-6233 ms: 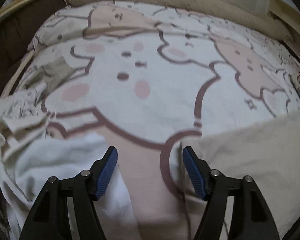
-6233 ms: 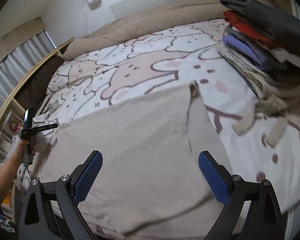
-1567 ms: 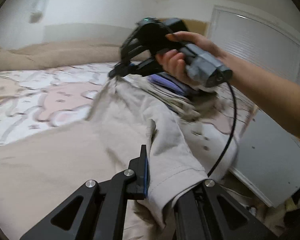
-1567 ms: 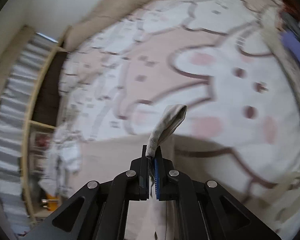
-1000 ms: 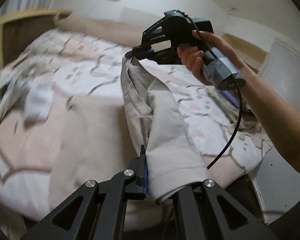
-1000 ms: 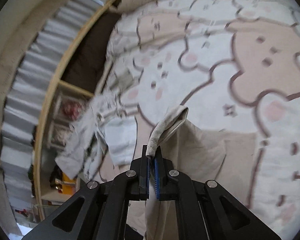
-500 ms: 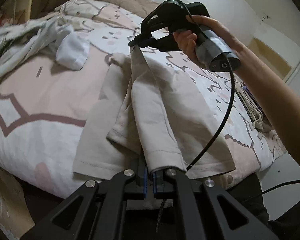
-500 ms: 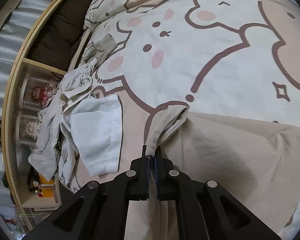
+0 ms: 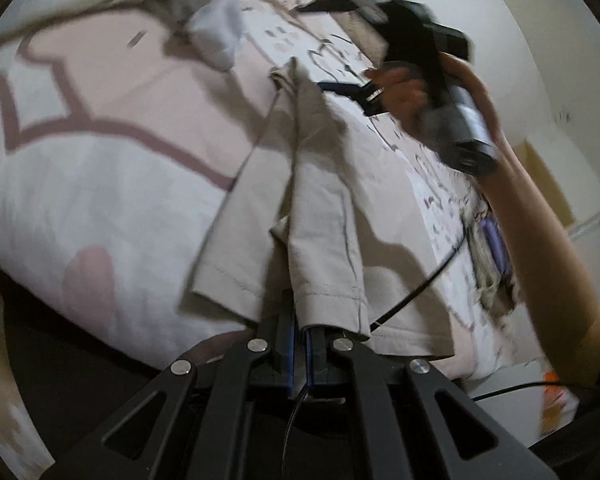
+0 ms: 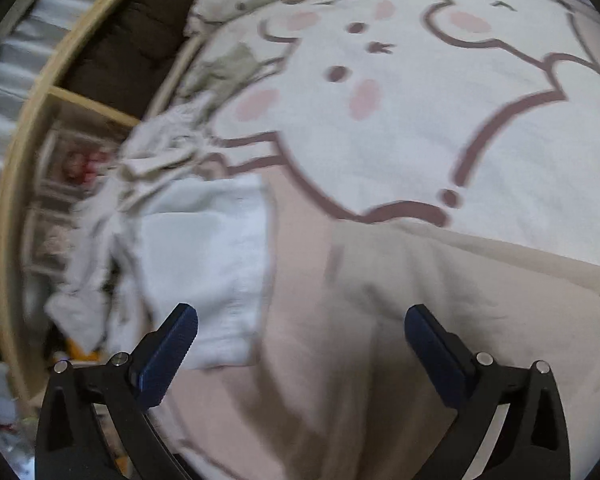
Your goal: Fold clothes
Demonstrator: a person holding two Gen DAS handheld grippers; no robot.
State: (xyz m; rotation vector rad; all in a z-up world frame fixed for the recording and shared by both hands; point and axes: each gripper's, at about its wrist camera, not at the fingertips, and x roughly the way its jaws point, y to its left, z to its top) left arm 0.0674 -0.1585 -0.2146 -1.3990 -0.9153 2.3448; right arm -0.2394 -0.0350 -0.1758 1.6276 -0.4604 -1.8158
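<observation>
Item: one beige cotton garment (image 9: 320, 216), lying folded lengthwise on one cartoon-print bedspread (image 9: 112, 184), hem toward the bed's near edge.

Item: two grippers, mine. My left gripper (image 9: 299, 334) has its blue pads pressed together, pinching the garment's hem. My right gripper (image 10: 300, 344) hangs just above the garment's far end (image 10: 440, 300), fingers spread wide and empty; the left camera shows my right hand (image 9: 416, 96) round its handle.

Item: one white cloth (image 10: 204, 276) beside the garment, touching one crumpled pale heap (image 10: 148, 168).

Change: half a second ago my right pads gripped the garment's corner; it now lies released, flat.
</observation>
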